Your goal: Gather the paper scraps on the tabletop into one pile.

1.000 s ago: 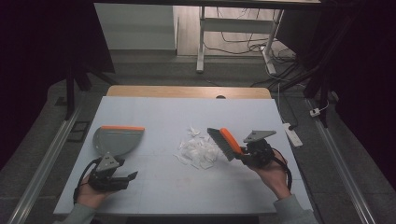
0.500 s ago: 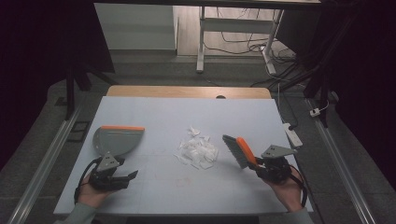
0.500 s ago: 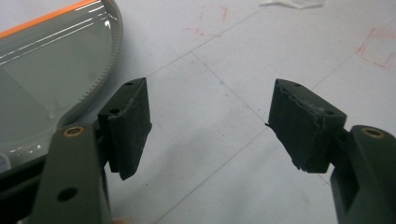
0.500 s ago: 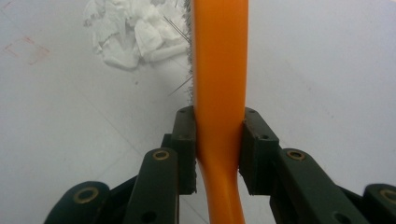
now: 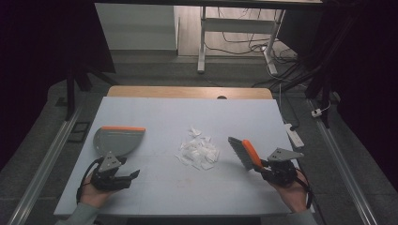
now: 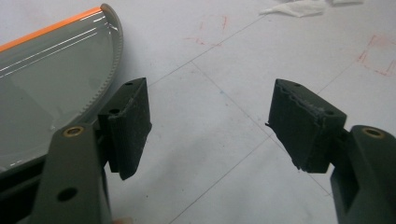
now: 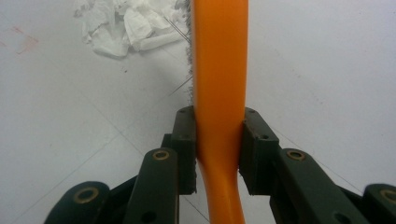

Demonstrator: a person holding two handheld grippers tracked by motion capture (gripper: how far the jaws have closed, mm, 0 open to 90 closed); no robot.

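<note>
A pile of white paper scraps (image 5: 199, 151) lies mid-table, and the same scraps (image 7: 126, 23) lie just left of the brush head in the right gripper view. My right gripper (image 5: 268, 168) (image 7: 218, 135) is shut on the orange handle of a brush (image 5: 243, 152) (image 7: 219, 70), whose grey bristles rest right of the pile. A grey dustpan (image 5: 117, 140) (image 6: 46, 84) with an orange lip sits at the left. My left gripper (image 5: 127, 175) (image 6: 210, 116) hovers open just in front of it, nothing between its jaws.
The white table top (image 5: 187, 117) ends in a wooden strip (image 5: 190, 92) at the far side. A white power strip (image 5: 294, 136) lies on the floor off the right edge. Metal rails run along both sides of the table.
My right gripper has carried the brush to the right and nearer the front edge, away from the paper pile. The left gripper and dustpan have stayed put.
</note>
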